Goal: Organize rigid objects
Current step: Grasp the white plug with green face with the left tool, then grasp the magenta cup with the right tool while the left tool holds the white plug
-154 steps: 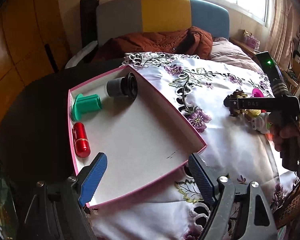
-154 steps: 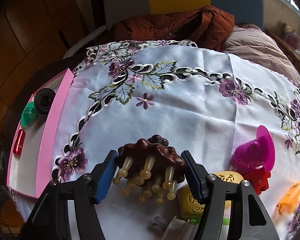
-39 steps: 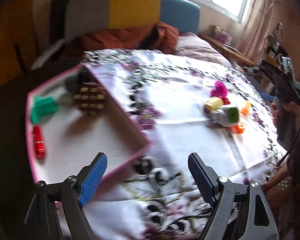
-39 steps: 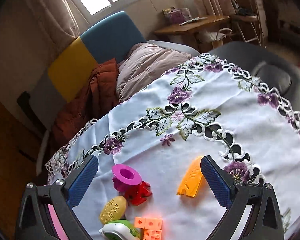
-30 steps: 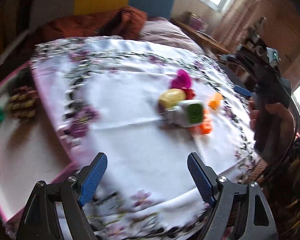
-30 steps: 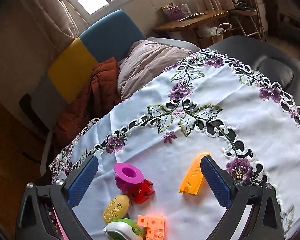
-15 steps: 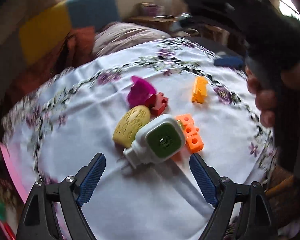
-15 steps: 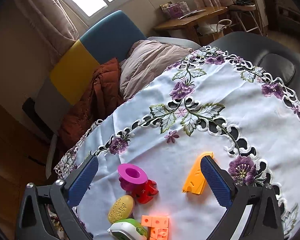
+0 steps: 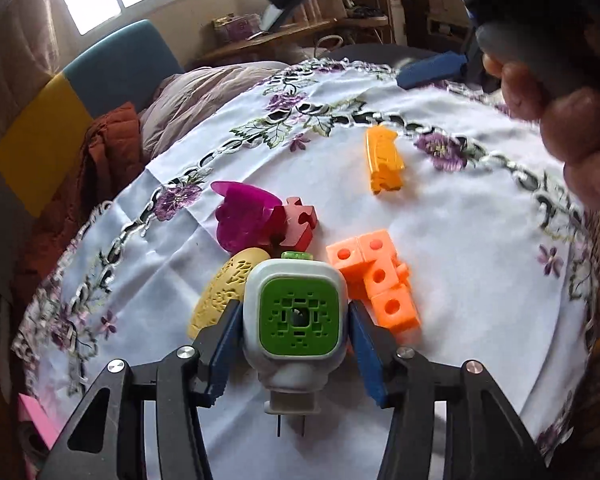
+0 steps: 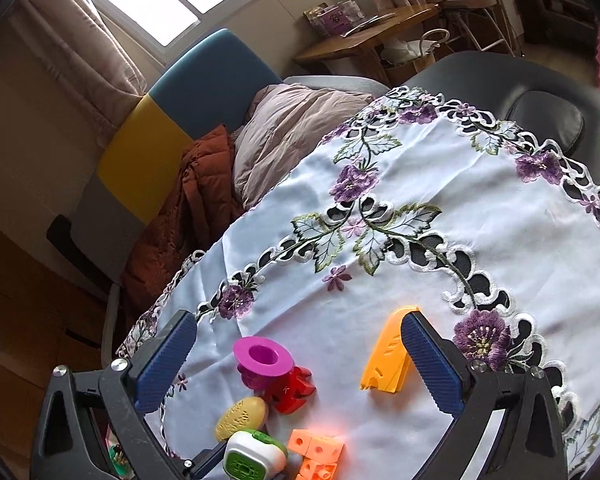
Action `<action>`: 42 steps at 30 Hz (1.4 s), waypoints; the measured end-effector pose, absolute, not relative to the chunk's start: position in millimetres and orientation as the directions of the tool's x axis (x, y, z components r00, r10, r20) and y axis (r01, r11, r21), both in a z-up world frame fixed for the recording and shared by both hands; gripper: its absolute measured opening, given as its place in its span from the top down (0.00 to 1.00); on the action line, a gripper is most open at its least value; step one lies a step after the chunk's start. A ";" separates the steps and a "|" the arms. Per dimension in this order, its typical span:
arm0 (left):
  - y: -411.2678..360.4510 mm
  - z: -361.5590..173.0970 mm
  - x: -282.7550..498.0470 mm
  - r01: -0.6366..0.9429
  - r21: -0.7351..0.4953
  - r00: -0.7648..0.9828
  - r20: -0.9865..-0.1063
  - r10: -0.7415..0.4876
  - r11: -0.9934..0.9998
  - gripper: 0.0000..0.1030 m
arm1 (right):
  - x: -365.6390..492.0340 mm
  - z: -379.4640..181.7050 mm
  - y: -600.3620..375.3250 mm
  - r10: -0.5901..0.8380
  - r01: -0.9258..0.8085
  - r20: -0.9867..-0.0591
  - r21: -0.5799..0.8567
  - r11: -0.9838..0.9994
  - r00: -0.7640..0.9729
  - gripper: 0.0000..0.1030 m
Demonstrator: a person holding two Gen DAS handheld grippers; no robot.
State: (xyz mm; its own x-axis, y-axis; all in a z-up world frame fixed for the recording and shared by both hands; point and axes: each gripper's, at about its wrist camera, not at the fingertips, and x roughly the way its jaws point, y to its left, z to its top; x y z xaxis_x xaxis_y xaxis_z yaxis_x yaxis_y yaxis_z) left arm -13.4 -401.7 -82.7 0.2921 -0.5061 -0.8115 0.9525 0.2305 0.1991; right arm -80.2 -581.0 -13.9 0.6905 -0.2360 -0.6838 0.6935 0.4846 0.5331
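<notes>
Left wrist view: left gripper, jaws closing around the white-and-green plug-in device on the tablecloth, blue pads at its sides. Likely fault: rounded shell slipping, or nudging the touching yellow oval and orange cubes. Right gripper gapes empty. Pad contact is unclear.

Black gripper frames with blue ribbed pads

On the left gripper and the right gripper, silver screws are seen at the finger pivots, toward 6 o'clock.
</notes>
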 end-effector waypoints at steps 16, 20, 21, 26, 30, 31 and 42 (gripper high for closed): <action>-275.0 -75.4 9.6 0.763 -0.250 0.120 -0.851 -0.511 0.596 0.48 | -69.8 -19.7 -575.0 -0.193 0.682 -0.709 0.509 0.524 0.678 0.00; -294.9 -77.6 11.2 0.776 -0.195 0.167 -0.854 -0.493 0.600 0.48 | -87.8 -13.9 -583.7 -0.226 0.668 -0.653 0.577 0.469 0.723 0.00; -300.9 -78.2 12.5 0.785 -0.177 0.178 -0.854 -0.490 0.594 0.48 | -97.1 -12.6 -587.9 -0.258 0.679 -0.641 0.591 0.436 0.723 0.00; -317.9 -86.6 25.4 0.789 -0.176 0.166 -0.861 -0.480 0.589 0.48 | -111.4 -28.9 -603.8 -0.271 0.747 -0.698 0.590 0.308 0.663 0.04; -317.4 -92.5 29.6 0.778 -0.193 0.165 -0.856 -0.490 0.598 0.49 | -100.3 -37.6 -604.2 -0.245 0.789 -0.758 0.525 0.320 0.604 0.07; -316.7 -92.3 29.3 0.779 -0.196 0.167 -0.851 -0.498 0.596 0.49 | -97.1 -38.8 -603.5 -0.239 0.794 -0.768 0.511 0.331 0.594 0.09; -303.1 -91.9 30.0 0.795 -0.273 0.121 -0.804 -0.582 0.542 0.42 | -75.3 -55.8 -597.4 -0.186 0.827 -0.850 0.390 0.405 0.492 0.16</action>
State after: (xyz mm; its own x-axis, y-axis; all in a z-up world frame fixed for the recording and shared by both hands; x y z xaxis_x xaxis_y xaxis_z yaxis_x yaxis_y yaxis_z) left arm 30.0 -303.1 -91.9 0.1209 -0.5825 -0.8038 0.7949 0.5418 -0.2730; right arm -75.3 -597.4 -55.8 0.4921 -0.1861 -0.8504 0.8271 0.4046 0.3901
